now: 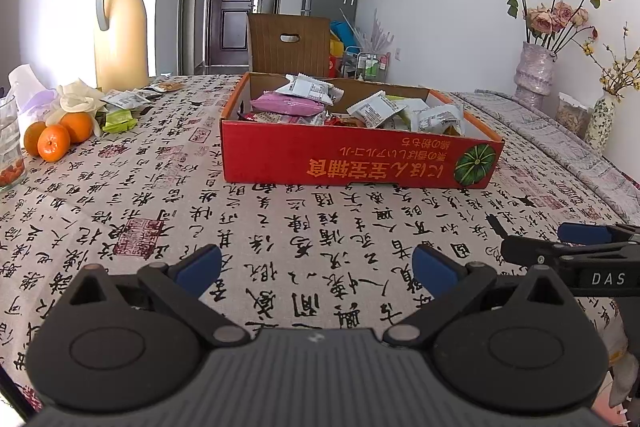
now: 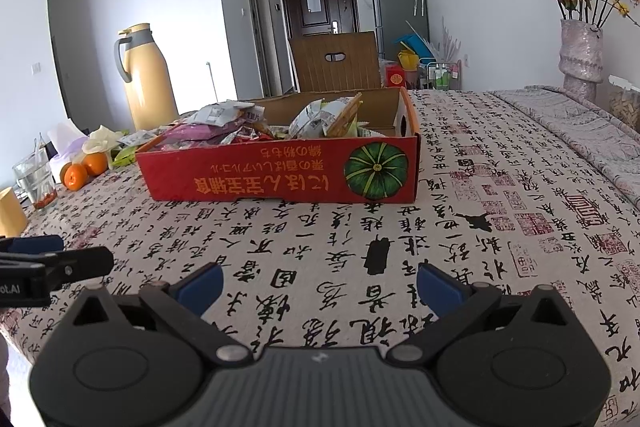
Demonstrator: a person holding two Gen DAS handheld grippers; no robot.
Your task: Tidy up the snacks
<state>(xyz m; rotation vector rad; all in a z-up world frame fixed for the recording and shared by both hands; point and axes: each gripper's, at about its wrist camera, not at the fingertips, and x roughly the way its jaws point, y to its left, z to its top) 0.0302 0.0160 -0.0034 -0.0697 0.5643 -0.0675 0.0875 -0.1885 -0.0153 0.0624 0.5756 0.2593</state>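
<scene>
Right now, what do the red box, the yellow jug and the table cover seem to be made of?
The red box looks like printed cardboard: brown raw inner walls, folded edges. The yellow jug seems to be smooth matte plastic or coated metal with a grey handle; I cannot tell which. The table cover looks like woven cloth, matte, printed with calligraphy.

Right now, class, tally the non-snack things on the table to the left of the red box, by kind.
Oranges: 3
Thermos: 1
Glass: 1
Tissue pack: 1
Total: 6
</scene>
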